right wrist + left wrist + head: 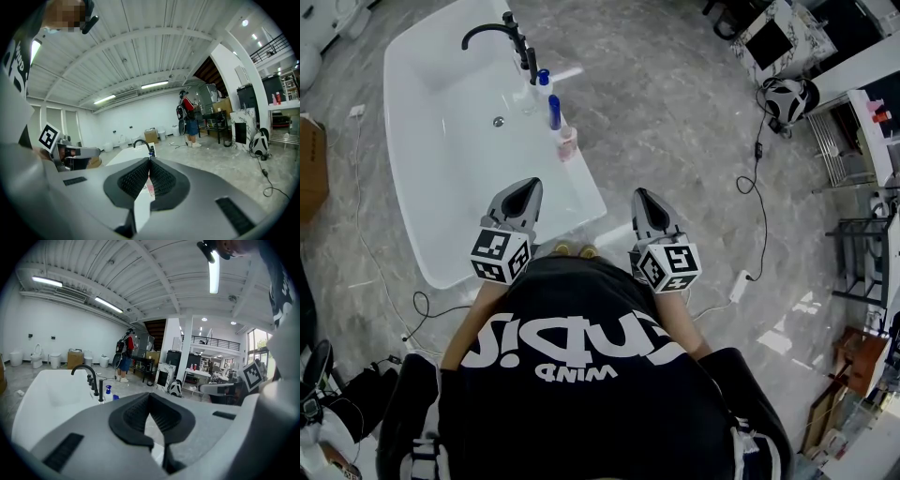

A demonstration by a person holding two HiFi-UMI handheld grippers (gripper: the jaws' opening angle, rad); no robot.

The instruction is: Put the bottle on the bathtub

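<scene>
- The tub (441,216) basin lies open from above.
- The far end of its right rim is crowded: a faucet (492,33), then bottles (554,112) in a row.
- Nearer than the pink bottle (568,142), the rim is bare.
- The floor (675,122) right of the tub is open; a cable (757,178) lies further off.

Tub on grey floor, bottles on its rim.
White tub (394,112) stands on the marbled floor (675,122). Its right rim carries a black faucet (492,33), then a white bottle (543,84), blue bottle (554,112) and pink bottle (567,142). A cable (757,178) lies on the floor.
</scene>
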